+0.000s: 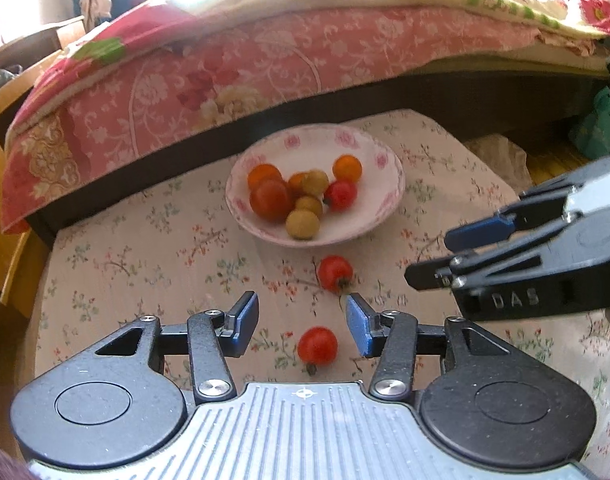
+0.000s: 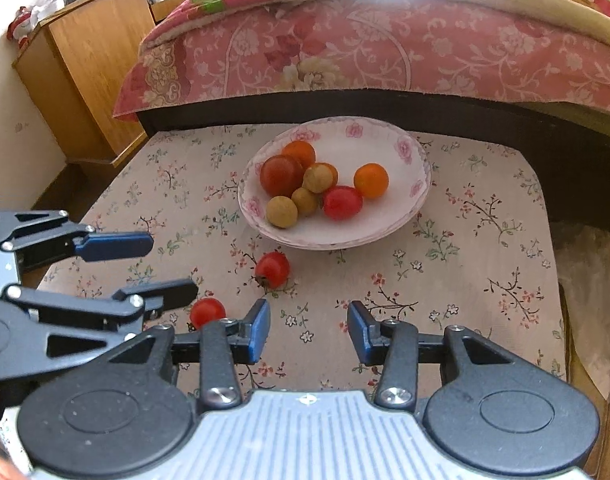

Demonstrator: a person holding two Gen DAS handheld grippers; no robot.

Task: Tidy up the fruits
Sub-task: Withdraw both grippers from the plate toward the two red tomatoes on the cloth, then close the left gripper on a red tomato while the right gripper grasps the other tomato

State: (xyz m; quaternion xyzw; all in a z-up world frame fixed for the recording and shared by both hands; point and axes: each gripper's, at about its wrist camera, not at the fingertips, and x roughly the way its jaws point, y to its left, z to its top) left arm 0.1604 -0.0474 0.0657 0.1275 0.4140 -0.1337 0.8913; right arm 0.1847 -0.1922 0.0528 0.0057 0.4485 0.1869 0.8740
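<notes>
A white floral bowl (image 1: 381,194) (image 2: 405,208) holds several red and orange tomatoes and tan round fruits. Two red cherry tomatoes lie loose on the floral cloth in front of it. The near tomato (image 1: 317,345) (image 2: 207,311) sits between the open fingers of my left gripper (image 1: 303,326) (image 2: 173,264). The far tomato (image 1: 335,273) (image 2: 272,269) lies between it and the bowl. My right gripper (image 2: 309,330) (image 1: 437,256) is open and empty, over bare cloth to the right of both loose tomatoes.
The small table's floral cloth (image 2: 465,264) ends at a bed (image 2: 385,48) with a pink floral cover just behind the bowl. A wooden cabinet (image 2: 93,64) stands at the back left.
</notes>
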